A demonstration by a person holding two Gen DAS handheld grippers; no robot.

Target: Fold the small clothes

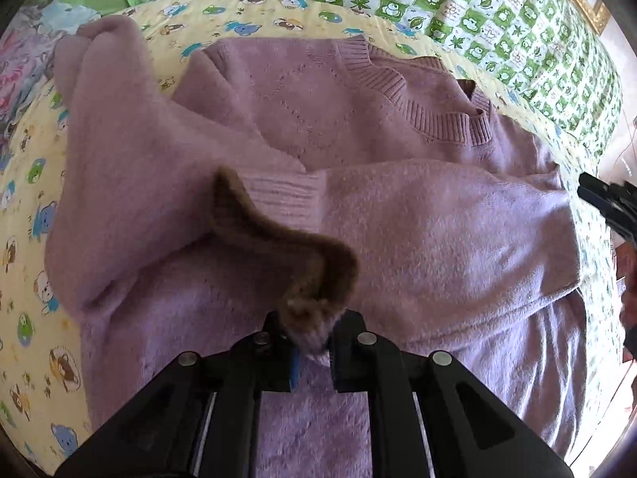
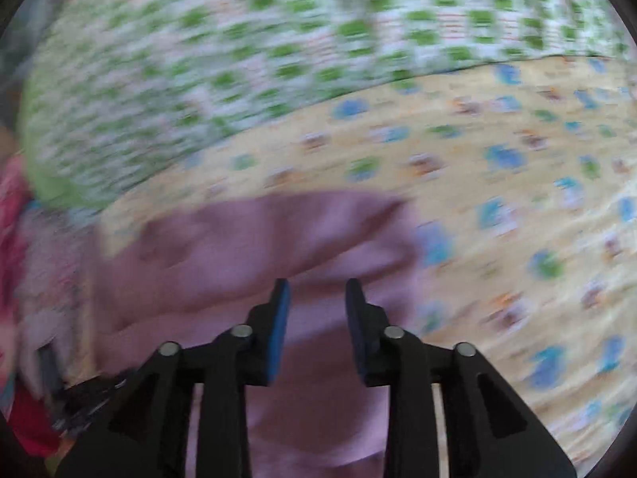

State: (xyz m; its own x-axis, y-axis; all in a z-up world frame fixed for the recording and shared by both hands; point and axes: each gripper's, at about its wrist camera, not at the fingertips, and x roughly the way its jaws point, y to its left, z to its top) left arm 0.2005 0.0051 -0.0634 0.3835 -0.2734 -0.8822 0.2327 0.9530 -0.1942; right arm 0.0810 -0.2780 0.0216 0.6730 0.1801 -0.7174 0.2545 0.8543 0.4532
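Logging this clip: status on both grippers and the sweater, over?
Left gripper shut on sweater hem, lifted over the body. Right gripper open, nothing between its jaws, above sweater edge. Both sleeves folded across the front. Nothing in the way.

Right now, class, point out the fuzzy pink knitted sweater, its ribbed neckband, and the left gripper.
fuzzy pink knitted sweater [image 1: 438, 231]: left wrist view, on the folded-over sleeve.
ribbed neckband [image 1: 398, 95]: left wrist view, on the neckband's front curve.
left gripper [image 1: 310, 338]: left wrist view, between its fingertips.

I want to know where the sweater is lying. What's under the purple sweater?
Under the purple sweater lies a yellow sheet with cartoon animals, showing around its edges. Anything directly beneath the sweater is covered, so that can't be seen.
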